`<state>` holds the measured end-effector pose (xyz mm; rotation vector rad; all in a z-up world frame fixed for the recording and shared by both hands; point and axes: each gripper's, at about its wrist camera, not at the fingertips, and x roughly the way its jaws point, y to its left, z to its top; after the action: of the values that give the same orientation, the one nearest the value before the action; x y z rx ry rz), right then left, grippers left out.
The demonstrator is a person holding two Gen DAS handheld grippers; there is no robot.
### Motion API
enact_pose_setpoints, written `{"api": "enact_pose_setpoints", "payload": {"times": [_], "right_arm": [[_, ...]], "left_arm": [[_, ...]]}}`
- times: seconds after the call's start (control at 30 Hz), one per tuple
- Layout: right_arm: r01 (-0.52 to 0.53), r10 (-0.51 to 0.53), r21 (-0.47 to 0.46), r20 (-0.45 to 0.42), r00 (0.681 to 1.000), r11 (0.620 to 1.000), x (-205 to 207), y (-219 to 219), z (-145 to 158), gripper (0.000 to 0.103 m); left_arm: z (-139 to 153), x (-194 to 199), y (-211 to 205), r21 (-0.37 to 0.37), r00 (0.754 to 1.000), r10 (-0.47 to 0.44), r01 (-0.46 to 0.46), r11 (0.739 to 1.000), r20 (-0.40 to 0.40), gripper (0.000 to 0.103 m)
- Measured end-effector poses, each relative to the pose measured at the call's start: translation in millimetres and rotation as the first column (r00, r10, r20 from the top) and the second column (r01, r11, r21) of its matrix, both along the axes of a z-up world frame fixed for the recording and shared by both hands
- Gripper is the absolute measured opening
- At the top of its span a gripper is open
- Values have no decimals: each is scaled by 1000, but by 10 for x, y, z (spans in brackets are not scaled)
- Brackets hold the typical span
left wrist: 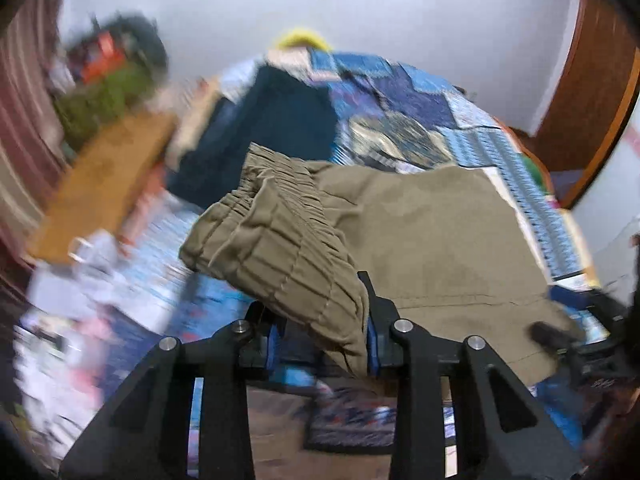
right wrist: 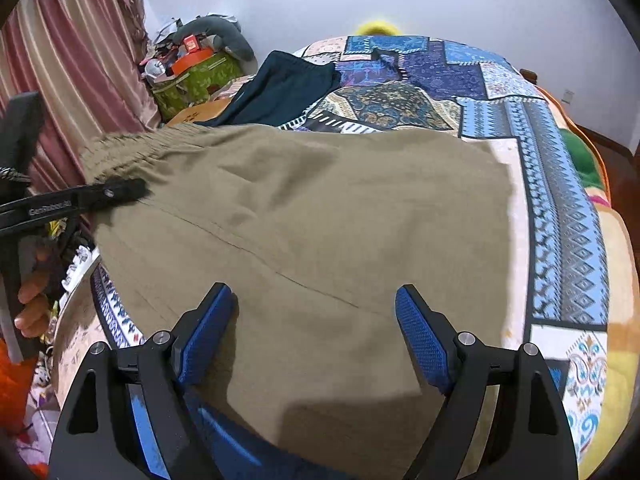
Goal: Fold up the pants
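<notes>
Khaki pants (right wrist: 304, 216) lie spread on a bed with a blue patchwork quilt (right wrist: 560, 200). My left gripper (left wrist: 320, 320) is shut on the elastic waistband (left wrist: 280, 240) of the pants (left wrist: 432, 240) and holds it bunched and lifted off the bed. Its fingers also show in the right wrist view (right wrist: 116, 192), at the left edge of the pants. My right gripper (right wrist: 316, 320) is open, its blue pads (right wrist: 420, 336) spread wide just above the near part of the pants. Part of it shows at the right edge of the left wrist view (left wrist: 552, 336).
A dark navy garment (right wrist: 280, 88) lies on the far left of the bed. A wooden board (left wrist: 104, 184) and a cluttered green box (right wrist: 196, 76) stand left of the bed by striped curtains (right wrist: 72, 72). A patterned rug (left wrist: 352, 420) lies on the floor below.
</notes>
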<state>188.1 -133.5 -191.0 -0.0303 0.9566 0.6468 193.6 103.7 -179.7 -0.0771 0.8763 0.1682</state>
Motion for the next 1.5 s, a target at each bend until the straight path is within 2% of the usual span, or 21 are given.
{"api": "enact_pose_setpoints", "payload": {"times": [0.1, 0.17, 0.4, 0.63, 0.83, 0.93, 1.03, 1.17, 1.3, 1.37, 1.5], "right_arm": [[11, -11, -6, 3, 1000, 1000, -61, -78, 16, 81], [18, -17, -37, 22, 1000, 999, -103, -100, 16, 81], [36, -35, -28, 21, 999, 999, -128, -156, 16, 81], [46, -46, -2, 6, 999, 999, -119, -200, -20, 81], [48, -48, 17, 2, 999, 999, -135, -219, -40, 81], [48, -48, 23, 0, 999, 999, -136, -223, -48, 81], [47, -47, 27, 1, 999, 999, -139, -223, -51, 81], [47, -47, 30, 1, 999, 998, -130, -225, -53, 81], [47, -47, 32, 0, 999, 998, -126, -226, -56, 81], [47, -47, 32, 0, 999, 998, -126, -226, -55, 81], [49, -49, 34, -1, 999, 998, -130, -224, -57, 81]], "left_arm": [[176, -128, 15, 146, 998, 36, -44, 988, 54, 32], [286, -173, -5, 243, 995, 46, -67, 968, 90, 32], [472, -144, -224, 298, 989, -8, -37, 954, 148, 31], [697, -37, -626, 235, 974, -136, 91, 968, 181, 28], [737, 128, -907, 112, 956, -249, 234, 966, 153, 27], [694, 196, -984, 26, 947, -296, 295, 955, 124, 27], [609, 238, -1059, -73, 934, -348, 354, 932, 84, 27], [514, 268, -1098, -153, 917, -396, 398, 905, 43, 27], [474, 211, -1164, -134, 901, -433, 433, 892, 24, 31], [489, 127, -1166, -116, 892, -451, 451, 885, 27, 43], [575, 34, -1148, -55, 895, -443, 446, 893, 60, 54]]}}
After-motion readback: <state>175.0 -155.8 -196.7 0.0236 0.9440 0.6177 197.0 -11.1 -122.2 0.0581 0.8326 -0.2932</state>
